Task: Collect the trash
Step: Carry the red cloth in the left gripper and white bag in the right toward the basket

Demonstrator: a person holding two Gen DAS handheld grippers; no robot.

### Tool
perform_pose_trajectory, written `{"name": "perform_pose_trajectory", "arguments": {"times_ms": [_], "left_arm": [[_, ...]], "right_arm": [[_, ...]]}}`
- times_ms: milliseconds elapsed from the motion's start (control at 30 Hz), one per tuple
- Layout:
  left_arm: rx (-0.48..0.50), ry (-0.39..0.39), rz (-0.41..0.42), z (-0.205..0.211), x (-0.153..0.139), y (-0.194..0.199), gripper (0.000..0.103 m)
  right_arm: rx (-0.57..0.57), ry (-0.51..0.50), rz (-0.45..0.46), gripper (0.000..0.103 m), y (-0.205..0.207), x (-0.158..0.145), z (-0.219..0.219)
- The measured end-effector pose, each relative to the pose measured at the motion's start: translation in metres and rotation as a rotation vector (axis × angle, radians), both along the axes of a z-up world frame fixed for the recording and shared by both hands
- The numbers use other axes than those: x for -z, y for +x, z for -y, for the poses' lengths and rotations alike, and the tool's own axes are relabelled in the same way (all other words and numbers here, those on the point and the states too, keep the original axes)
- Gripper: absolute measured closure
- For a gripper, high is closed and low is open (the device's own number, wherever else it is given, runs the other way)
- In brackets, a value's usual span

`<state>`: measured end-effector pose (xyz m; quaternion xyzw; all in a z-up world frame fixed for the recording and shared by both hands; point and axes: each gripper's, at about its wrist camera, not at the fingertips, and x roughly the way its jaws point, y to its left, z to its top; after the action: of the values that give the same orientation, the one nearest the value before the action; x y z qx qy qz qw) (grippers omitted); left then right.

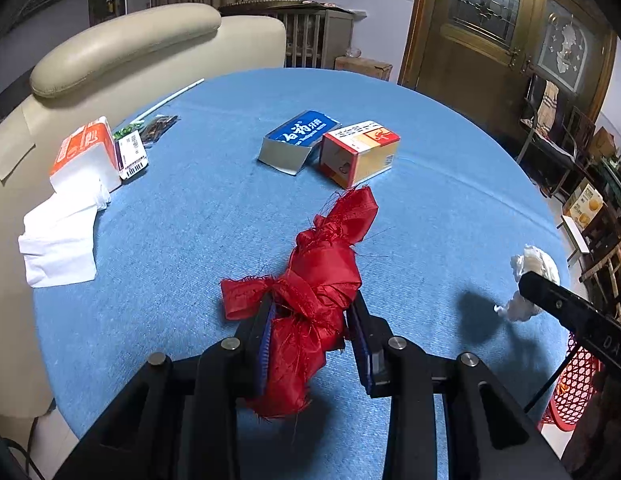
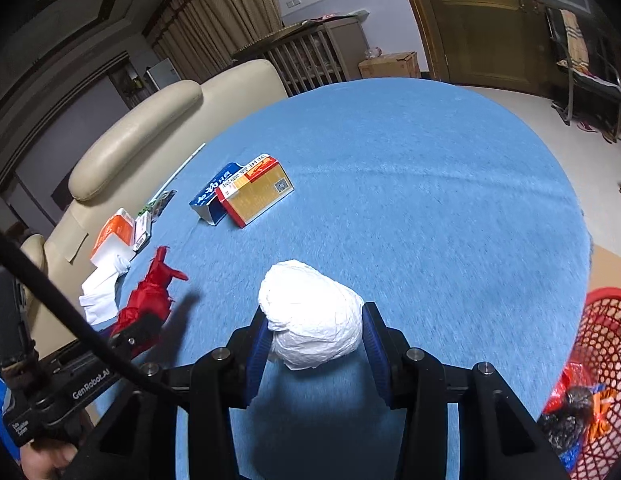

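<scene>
Left claw [image 1: 310, 320] is clenched on the red cloth [image 1: 322, 280], a knotted, frayed bundle pinched between the blue pads in the lower middle of the left wrist view, its free end poking up toward the middle of the frame above the blue surface [image 1: 214, 208]. Over in the right wrist view, the right claw [image 2: 314, 328] has a wad of white paper [image 2: 310, 316] squeezed between its pads, low centre of the frame, clear of the surface with a shadow to its left. From the left wrist view that same wad sits at the right edge, partly behind a dark finger of the right claw.

Upper middle of the left wrist view: a blue box [image 1: 296, 140] lies flat with its end flap open, and a red and yellow box [image 1: 358, 152] is touching it on the right. At the left edge, an orange tissue pack [image 1: 84, 152] with white tissues [image 1: 58, 240] spilling toward the lower left; just beside it a small packet with a barcode [image 1: 132, 154], and a thin white stick [image 1: 170, 98] running toward the upper left. A cream sofa [image 1: 122, 44] curves behind.

Lower right corner of the right wrist view: a red mesh basket [image 2: 606, 344], beside the surface's edge, with dark and orange scraps already inside.
</scene>
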<state>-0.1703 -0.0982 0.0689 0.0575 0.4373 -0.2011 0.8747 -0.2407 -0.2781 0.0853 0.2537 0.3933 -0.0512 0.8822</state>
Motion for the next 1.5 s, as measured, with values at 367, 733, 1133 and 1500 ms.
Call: {"name": "perform_pose_trajectory", "arguments": {"times_ms": [367,733,1133,1500], "left_arm": [[0.010,0.013,0.018,0.007,-0.004,-0.010,0.067],[0.014,0.014,0.010,0.009,0.000,-0.007,0.067],[0.026,0.018,-0.013,0.016,0.011,-0.001,0.067],[0.037,0.033,-0.015,0.022,0.013,-0.004,0.067]], "right_arm": [[0.005,0.022,0.033,0.056,-0.019,-0.006,-0.002],[-0.003,0.032,0.035,0.056,-0.018,-0.007,-0.005],[0.024,0.019,0.011,0.056,-0.026,0.000,0.002],[0.045,0.036,0.000,0.056,-0.036,0.007,0.008]]}}
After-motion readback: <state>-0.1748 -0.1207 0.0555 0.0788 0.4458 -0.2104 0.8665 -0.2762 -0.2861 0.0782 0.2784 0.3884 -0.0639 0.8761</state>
